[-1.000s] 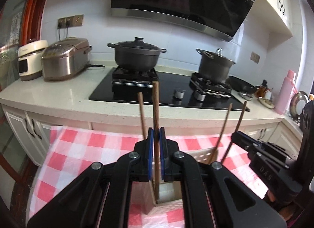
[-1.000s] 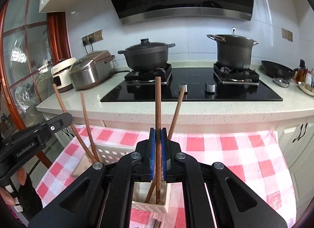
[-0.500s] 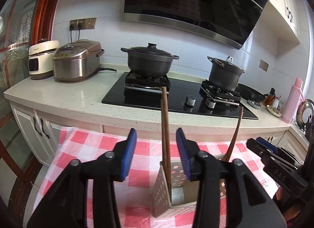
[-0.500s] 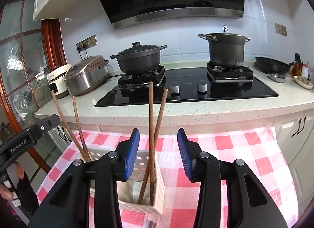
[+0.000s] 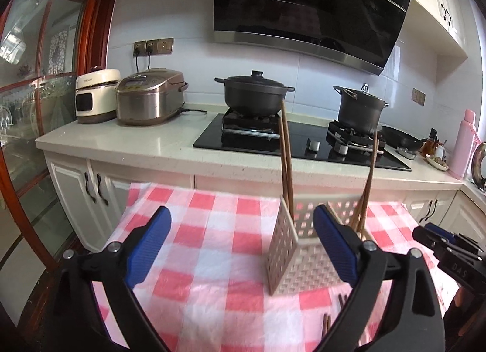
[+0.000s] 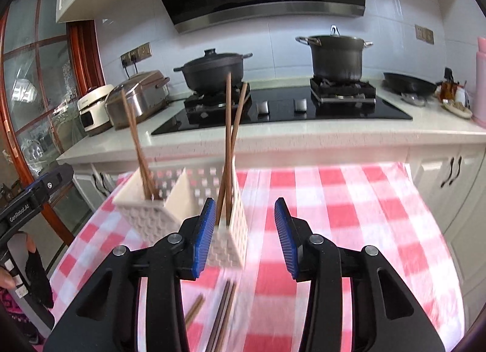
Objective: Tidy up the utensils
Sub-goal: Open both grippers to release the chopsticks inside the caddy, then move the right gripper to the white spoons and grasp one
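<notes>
Below the right gripper point(image 6: 244, 230): loose chopsticks point(image 6: 223, 312) lie flat on the checked surface point(image 6: 349, 206), just short of its pads, long axis running roughly along the gripper's line.
Ahead, to its left: white basket point(image 6: 231, 242) with chopsticks standing in two compartments.
Right gripper: jaws part-spread, empty.
Left gripper point(image 5: 240, 248): jaws have just been opening, now spread wide, nothing between them; basket ahead to its right.
Nearer hand: the right, by my judgement.
Hard to make out: the loose sticks are blurred, partly hidden by the gripper's body; their count is unclear.
</notes>
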A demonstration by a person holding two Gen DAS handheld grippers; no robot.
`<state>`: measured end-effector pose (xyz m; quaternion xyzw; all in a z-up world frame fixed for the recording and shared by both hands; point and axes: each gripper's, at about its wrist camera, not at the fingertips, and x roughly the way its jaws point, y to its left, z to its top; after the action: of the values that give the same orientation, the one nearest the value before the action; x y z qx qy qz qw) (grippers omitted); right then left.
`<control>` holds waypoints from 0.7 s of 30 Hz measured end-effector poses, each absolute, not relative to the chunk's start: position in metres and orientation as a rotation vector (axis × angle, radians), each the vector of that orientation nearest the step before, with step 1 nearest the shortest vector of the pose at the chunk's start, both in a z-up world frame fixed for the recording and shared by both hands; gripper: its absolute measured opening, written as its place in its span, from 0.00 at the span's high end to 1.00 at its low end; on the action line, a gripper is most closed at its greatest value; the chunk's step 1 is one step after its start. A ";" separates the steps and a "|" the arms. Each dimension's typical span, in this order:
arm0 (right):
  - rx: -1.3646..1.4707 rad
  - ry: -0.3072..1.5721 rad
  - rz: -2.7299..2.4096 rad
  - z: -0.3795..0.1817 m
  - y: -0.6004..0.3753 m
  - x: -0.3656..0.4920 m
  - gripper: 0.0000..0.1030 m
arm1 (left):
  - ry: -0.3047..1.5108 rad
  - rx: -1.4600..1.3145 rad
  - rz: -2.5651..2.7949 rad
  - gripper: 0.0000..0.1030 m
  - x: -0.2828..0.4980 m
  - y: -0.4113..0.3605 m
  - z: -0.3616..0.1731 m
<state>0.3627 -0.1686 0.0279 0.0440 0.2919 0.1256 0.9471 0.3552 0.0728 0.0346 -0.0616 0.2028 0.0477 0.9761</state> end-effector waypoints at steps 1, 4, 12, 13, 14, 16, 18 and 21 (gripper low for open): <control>0.088 0.599 0.253 0.024 -0.169 0.356 0.61 | 0.408 -0.131 0.098 0.07 0.349 0.074 0.030; 0.087 0.621 0.256 0.010 -0.167 0.337 0.61 | 0.419 -0.140 0.093 0.06 0.331 0.074 0.016; 0.052 0.683 0.246 -0.024 -0.154 0.304 0.61 | 0.498 -0.075 0.089 0.06 0.299 0.060 -0.028; 0.051 0.691 0.246 -0.027 -0.153 0.303 0.61 | 0.504 -0.069 0.087 0.06 0.298 0.059 -0.031; 0.052 0.702 0.248 -0.031 -0.152 0.300 0.61 | 0.511 -0.063 0.086 0.06 0.296 0.059 -0.035; 0.056 0.719 0.251 -0.037 -0.151 0.297 0.61 | 0.526 -0.057 0.084 0.06 0.292 0.059 -0.042; 0.061 0.737 0.248 -0.043 -0.151 0.293 0.61 | 0.541 -0.062 0.077 0.06 0.290 0.060 -0.048; 0.068 0.775 0.257 -0.052 -0.147 0.288 0.61 | 0.563 -0.065 0.069 0.06 0.287 0.061 -0.055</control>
<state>0.2877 -0.1472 -0.0519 0.0330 0.3767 0.1249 0.9173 0.2868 0.0609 -0.0553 -0.0320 0.2777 0.0339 0.9595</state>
